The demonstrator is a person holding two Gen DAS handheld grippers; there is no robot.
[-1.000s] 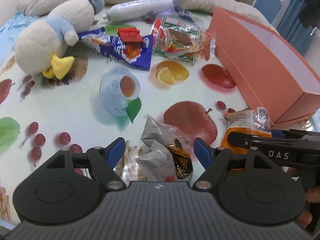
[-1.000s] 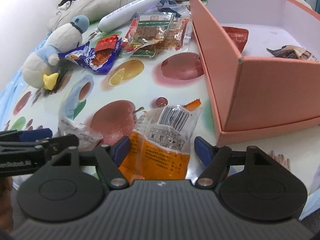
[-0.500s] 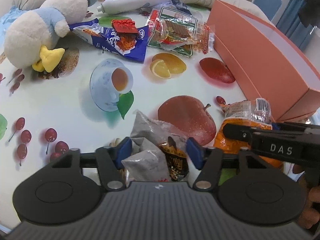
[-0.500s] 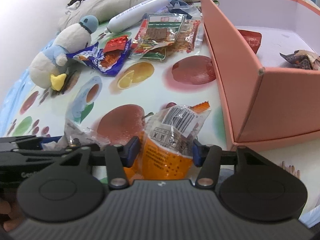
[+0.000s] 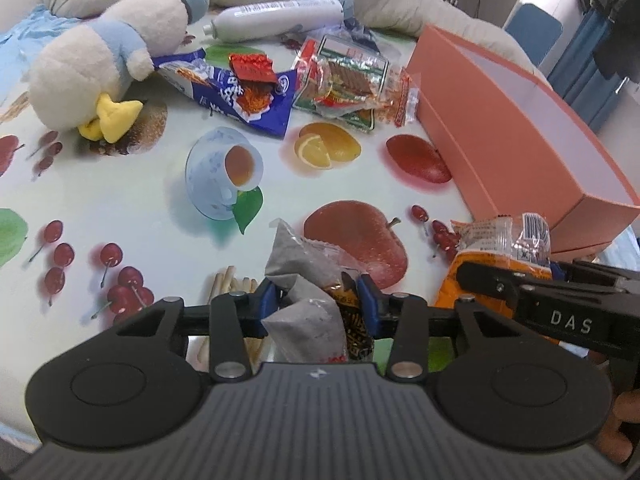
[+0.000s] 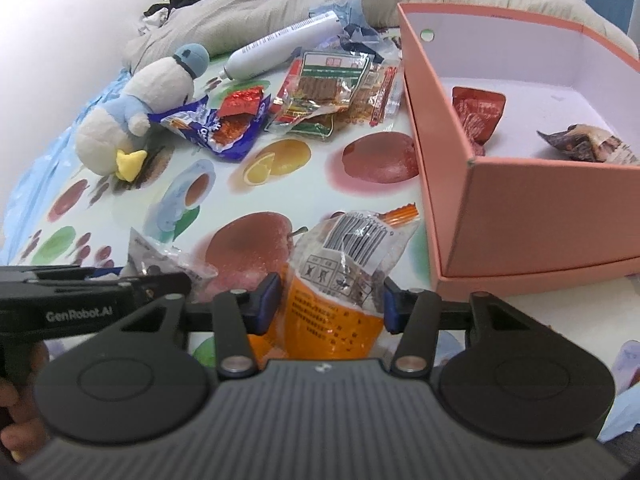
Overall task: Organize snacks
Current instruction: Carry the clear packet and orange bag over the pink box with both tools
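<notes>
Inside pink box (image 6: 520, 216), only right view shows two packets; right hand-held gripper (image 6: 326, 300) clamps orange packet (image 6: 332, 316).

Both fisheye views sit just behind their own claw, tilted steeply down at the desk (image 5: 120, 208) from close range. The left looks toward twelve o'clock with the pink box (image 5: 520, 128) at two; the right (set beside it) shares the plush toy (image 6: 136, 120) and fruit-print cloth.

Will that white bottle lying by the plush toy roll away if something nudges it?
Probably: the white bottle lies on its rounded side, so a sideways nudge may roll it. The wrappers by its far end might stop it. Its smooth surface looks slippery.
</notes>
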